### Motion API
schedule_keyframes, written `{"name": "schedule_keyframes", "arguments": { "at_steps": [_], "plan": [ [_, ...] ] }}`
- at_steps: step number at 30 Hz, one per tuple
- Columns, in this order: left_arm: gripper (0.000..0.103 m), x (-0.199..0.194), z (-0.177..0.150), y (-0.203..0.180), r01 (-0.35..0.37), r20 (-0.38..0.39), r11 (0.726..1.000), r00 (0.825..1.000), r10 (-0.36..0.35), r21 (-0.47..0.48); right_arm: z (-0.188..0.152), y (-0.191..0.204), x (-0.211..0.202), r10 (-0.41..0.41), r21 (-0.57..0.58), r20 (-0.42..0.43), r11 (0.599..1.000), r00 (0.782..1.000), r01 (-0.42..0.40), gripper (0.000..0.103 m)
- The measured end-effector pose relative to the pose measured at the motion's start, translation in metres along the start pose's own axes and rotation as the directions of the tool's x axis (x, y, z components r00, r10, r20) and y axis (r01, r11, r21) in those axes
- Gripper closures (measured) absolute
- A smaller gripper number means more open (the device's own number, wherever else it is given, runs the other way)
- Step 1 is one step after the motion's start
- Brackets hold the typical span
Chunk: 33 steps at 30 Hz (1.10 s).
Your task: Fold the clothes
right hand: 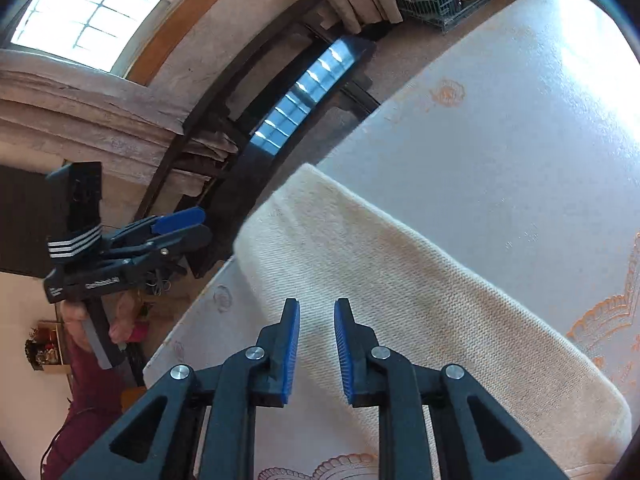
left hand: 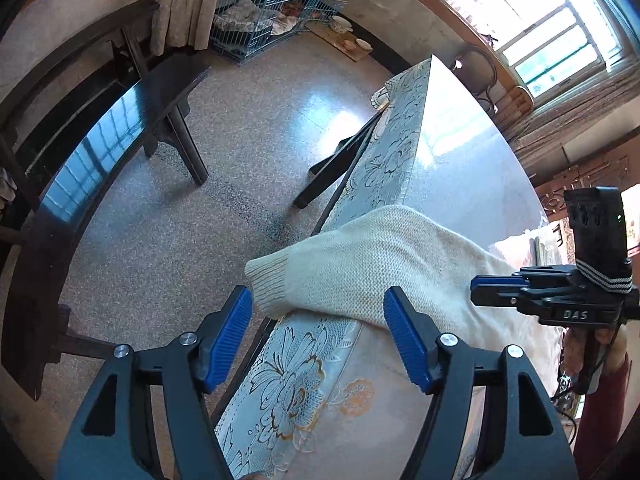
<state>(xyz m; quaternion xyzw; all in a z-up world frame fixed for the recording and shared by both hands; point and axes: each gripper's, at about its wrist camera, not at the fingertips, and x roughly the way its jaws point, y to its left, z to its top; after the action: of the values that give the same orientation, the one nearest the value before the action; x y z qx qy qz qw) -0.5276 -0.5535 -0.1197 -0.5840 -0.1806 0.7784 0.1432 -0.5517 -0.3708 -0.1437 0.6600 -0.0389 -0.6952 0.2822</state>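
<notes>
Hanging off the table (left hand: 460, 152) edge, sweater cuff (left hand: 272, 280) between spread left hand-held gripper (left hand: 318, 336), right hand-held gripper (right hand: 317, 350) narrowly parted, empty.

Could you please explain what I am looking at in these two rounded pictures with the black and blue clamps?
No robot here: a person holds a hand-held gripper in each hand, each with a wide-angle camera looking along its two blue-padded fingers.

The left camera's picture shows the left hand-held gripper, jaws wide open and empty, above the ribbed cuff of a cream knitted sweater. The cuff hangs over the edge of a table covered with a flowered cloth.

The right camera's picture shows the right hand-held gripper, jaws nearly together with nothing between them, above the same sweater.

Each gripper also appears at the edge of the other's picture. Nothing is held.
</notes>
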Motion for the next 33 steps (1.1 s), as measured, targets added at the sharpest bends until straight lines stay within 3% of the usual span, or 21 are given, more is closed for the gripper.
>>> {"name": "schedule_keyframes", "arguments": {
  "at_steps": [1,2,4,7,12,13,16,20,23,26,28,29,30,32,33],
  "plan": [
    [0.031,0.004,0.002,0.001,0.009,0.0,1.0,1.0,-0.009,-0.021,0.002,-0.007,0.005,-0.041,0.018,0.006,0.999,0.999,0.041,0.098],
    [0.031,0.006,0.004,0.004,0.012,0.002,0.999,1.0,-0.012,-0.042,0.005,-0.014,0.005,-0.079,0.04,0.026,0.996,0.997,0.078,0.1],
    [0.031,0.009,0.005,0.006,0.018,0.005,0.998,1.0,-0.018,-0.06,0.012,-0.032,-0.005,-0.151,0.099,0.105,0.985,0.983,0.14,0.1],
    [0.03,0.009,0.002,0.007,0.025,0.009,0.998,1.0,-0.025,-0.06,0.017,-0.054,-0.019,-0.308,0.167,0.195,0.946,0.931,0.278,0.1],
    [0.029,0.005,0.001,0.003,-0.033,0.022,0.999,0.999,0.033,-0.011,0.006,-0.078,-0.044,-0.376,0.264,0.266,0.914,0.888,0.308,0.094],
    [0.028,0.006,0.002,0.003,-0.031,0.024,0.999,0.999,0.032,-0.016,0.004,-0.075,-0.047,-0.361,0.256,0.284,0.921,0.888,0.292,0.092],
    [0.028,0.008,0.005,0.003,-0.013,0.027,0.999,1.0,0.014,-0.036,0.002,-0.04,-0.045,-0.177,0.127,0.304,0.981,0.936,0.144,0.092],
    [0.028,0.011,0.004,-0.007,-0.006,0.021,1.0,1.0,0.007,-0.021,0.019,0.003,-0.012,-0.132,0.013,0.234,0.991,0.963,0.132,0.09],
    [0.028,0.009,0.001,-0.011,-0.002,0.015,1.0,1.0,0.002,-0.004,0.036,0.012,0.012,-0.032,0.024,0.18,0.999,0.983,0.029,0.088],
    [0.028,-0.001,-0.003,-0.007,0.011,0.029,1.0,1.0,-0.011,-0.008,0.048,0.018,0.032,-0.113,0.046,0.155,0.993,0.981,0.107,0.083],
    [0.028,-0.008,-0.006,-0.003,0.016,0.036,1.0,0.999,-0.016,-0.007,0.047,0.019,0.044,0.002,0.06,0.094,0.998,0.996,-0.008,0.082],
    [0.028,-0.011,-0.008,0.0,0.016,0.04,1.0,0.999,-0.016,-0.005,0.043,0.021,0.05,0.139,0.059,0.029,0.988,0.99,-0.14,0.082],
    [0.028,-0.015,-0.01,0.003,0.015,0.044,1.0,0.999,-0.015,-0.003,0.036,0.031,0.057,0.249,0.01,-0.038,0.969,0.968,-0.249,0.083],
    [0.028,-0.021,-0.013,0.007,0.001,0.057,1.0,0.998,-0.001,0.0,0.023,0.045,0.058,0.238,-0.099,-0.073,0.964,0.968,-0.245,0.086],
    [0.028,-0.024,-0.014,0.009,-0.01,0.063,1.0,0.998,0.011,-0.008,0.023,0.032,0.054,0.162,-0.039,-0.034,0.986,0.986,-0.164,0.083]
  ]
}}
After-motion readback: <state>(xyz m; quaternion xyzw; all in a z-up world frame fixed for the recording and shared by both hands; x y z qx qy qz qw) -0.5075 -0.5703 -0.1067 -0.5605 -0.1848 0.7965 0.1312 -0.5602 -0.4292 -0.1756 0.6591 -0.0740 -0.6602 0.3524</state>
